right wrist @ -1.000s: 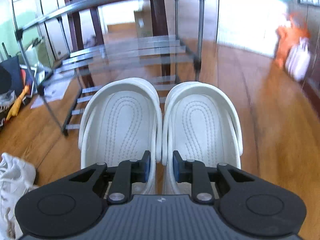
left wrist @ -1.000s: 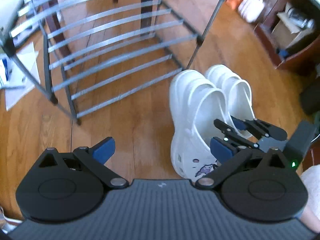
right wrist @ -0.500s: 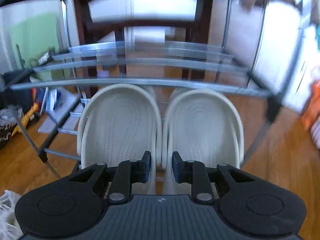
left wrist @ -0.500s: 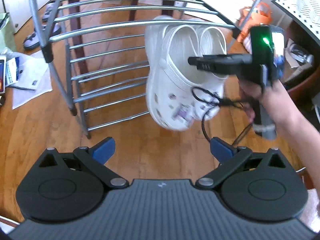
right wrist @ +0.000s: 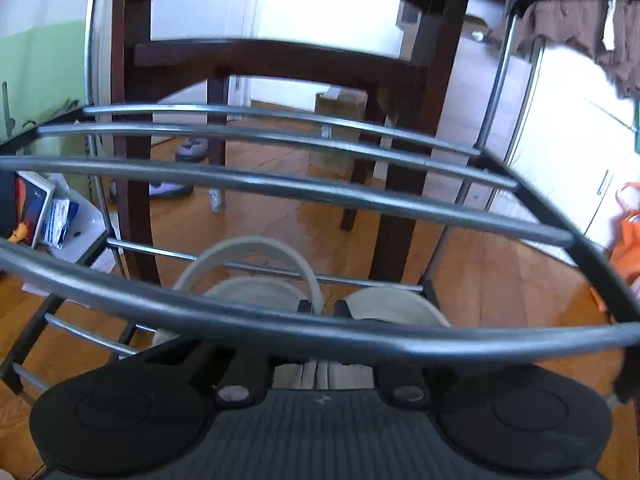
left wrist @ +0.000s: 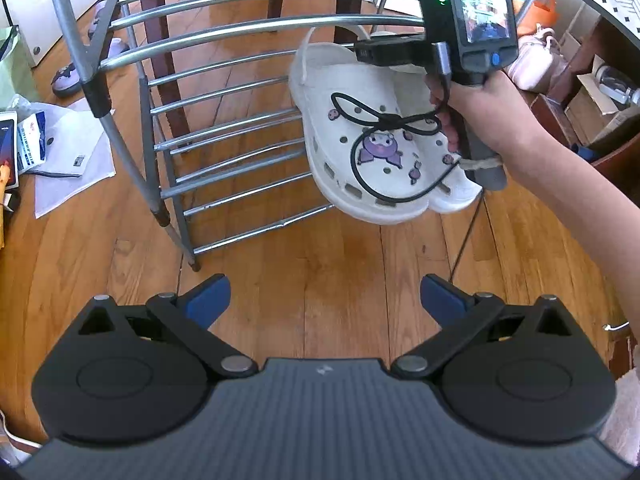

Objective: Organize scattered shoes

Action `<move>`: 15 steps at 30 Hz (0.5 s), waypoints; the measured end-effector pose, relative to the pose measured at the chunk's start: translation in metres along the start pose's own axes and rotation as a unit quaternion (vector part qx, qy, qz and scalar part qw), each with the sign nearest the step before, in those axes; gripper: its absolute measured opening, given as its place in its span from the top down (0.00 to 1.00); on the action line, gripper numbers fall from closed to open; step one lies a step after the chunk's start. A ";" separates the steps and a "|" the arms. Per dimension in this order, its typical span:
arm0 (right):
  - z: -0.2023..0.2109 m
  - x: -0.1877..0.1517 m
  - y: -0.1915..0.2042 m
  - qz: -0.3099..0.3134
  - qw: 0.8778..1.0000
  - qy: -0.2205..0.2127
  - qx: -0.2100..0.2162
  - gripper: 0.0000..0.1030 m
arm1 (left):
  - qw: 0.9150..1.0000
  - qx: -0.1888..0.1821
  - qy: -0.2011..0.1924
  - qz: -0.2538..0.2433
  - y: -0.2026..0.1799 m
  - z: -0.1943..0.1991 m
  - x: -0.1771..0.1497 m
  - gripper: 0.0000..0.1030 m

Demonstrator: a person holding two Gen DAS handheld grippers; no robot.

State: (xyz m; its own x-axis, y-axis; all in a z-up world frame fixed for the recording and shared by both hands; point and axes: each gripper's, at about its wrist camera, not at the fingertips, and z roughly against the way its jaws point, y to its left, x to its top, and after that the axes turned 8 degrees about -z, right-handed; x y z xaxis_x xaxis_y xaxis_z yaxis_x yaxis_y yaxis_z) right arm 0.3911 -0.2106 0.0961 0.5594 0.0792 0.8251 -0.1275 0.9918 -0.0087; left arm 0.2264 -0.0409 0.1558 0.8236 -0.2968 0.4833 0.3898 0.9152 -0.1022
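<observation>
A pair of white clogs (left wrist: 372, 148) with purple charms hangs in the air against the front of a metal shoe rack (left wrist: 224, 80), heels up and toes down. My right gripper (right wrist: 323, 307) is shut on the two inner walls of the pair, with a rack bar (right wrist: 304, 328) crossing just in front of its fingers. Only the clogs' heel ends (right wrist: 256, 288) show there. In the left wrist view a person's hand (left wrist: 496, 116) holds that gripper's handle. My left gripper (left wrist: 324, 300) stands open and empty over the wood floor, short of the rack.
Papers and small boxes (left wrist: 48, 148) lie on the floor left of the rack. A dark wooden chair (right wrist: 272, 60) stands behind the rack, with purple slippers (right wrist: 176, 184) under it. Pink shoes (left wrist: 536, 64) and a low wooden shelf (left wrist: 592, 92) are at the right. An orange bag (right wrist: 624, 236) sits far right.
The right gripper has lifted the pair of clogs off the floor and carried it up to the rack's front bars, tilting the toes down. The left gripper drifted slightly and stayed open.
</observation>
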 end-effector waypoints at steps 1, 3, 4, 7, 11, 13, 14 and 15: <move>0.005 0.000 -0.001 0.000 1.000 0.000 -0.008 0.67 | 1.000 -0.002 0.010 0.007 0.001 -0.003 -0.001 0.00; 0.013 -0.002 -0.001 -0.002 1.000 -0.002 -0.019 0.55 | 1.000 -0.007 0.017 0.018 -0.001 -0.002 -0.003 0.00; 0.019 -0.005 -0.002 -0.005 1.000 -0.004 -0.022 0.52 | 0.999 -0.013 0.019 0.024 0.000 -0.005 -0.001 0.00; 0.041 -0.013 -0.013 -0.019 0.999 0.000 -0.026 0.41 | 0.999 -0.018 0.023 0.032 -0.001 -0.012 0.001 0.00; 0.084 -0.035 -0.042 -0.103 0.994 -0.011 -0.018 0.33 | 0.998 -0.021 0.043 0.039 -0.002 -0.028 0.002 0.00; 0.103 -0.051 -0.064 -0.168 0.986 -0.016 -0.020 0.33 | 0.997 -0.025 0.048 0.046 -0.002 -0.034 0.003 0.00; 0.112 -0.065 -0.077 -0.204 0.978 -0.019 -0.029 0.31 | 0.997 -0.025 0.049 0.050 -0.001 -0.036 0.003 0.00; 0.121 -0.079 -0.089 -0.240 0.970 -0.021 -0.037 0.28 | 0.997 -0.022 0.050 0.053 -0.001 -0.037 0.004 0.00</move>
State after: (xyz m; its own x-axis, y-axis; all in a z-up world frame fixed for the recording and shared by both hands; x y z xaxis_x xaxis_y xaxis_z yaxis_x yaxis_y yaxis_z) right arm 0.2591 -0.3176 0.1006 0.5058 -0.3958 0.7665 0.2001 0.9181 0.3421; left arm 0.2441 -0.0527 0.1259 0.8973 -0.2277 0.3781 0.3151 0.9304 -0.1875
